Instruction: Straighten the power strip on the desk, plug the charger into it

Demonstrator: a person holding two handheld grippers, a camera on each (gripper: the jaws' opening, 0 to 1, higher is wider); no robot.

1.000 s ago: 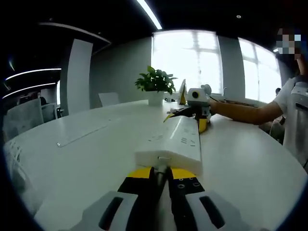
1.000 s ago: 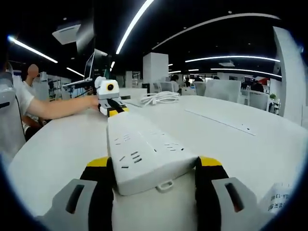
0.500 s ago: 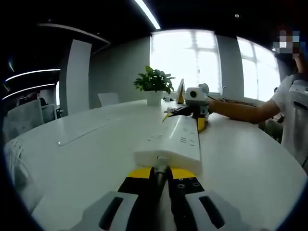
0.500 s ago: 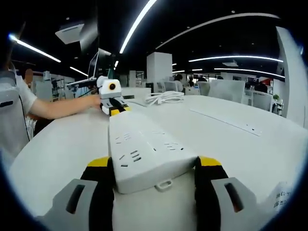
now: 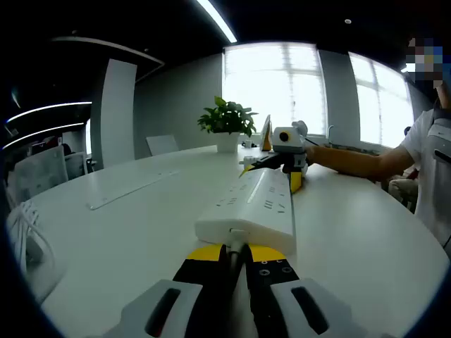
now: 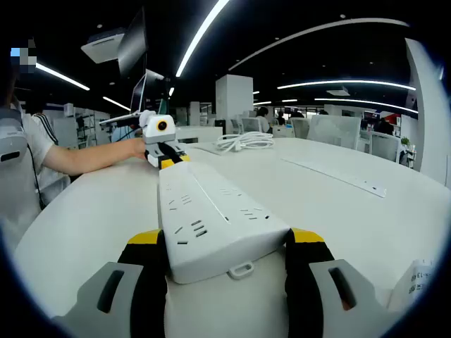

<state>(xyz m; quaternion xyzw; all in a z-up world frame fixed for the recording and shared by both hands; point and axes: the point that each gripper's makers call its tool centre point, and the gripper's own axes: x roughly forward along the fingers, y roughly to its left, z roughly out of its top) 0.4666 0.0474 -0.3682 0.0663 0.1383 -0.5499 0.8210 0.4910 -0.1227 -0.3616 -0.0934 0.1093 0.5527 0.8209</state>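
Lying flat on the white surface (image 6: pixel 366 211): rigid, light-looking power strip (image 6: pixel 211 218). Gripped across its width by right tongs (image 6: pixel 225 257), jaws spread; left tongs (image 5: pixel 236 257) pinched shut at the opposite end (probably on its small tab). Best held by the ends.

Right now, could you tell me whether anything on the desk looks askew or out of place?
Nothing stands out. The power strip lies flat on the white desk, a gripper at each end, undamaged; a coiled white cable rests tidily farther back.
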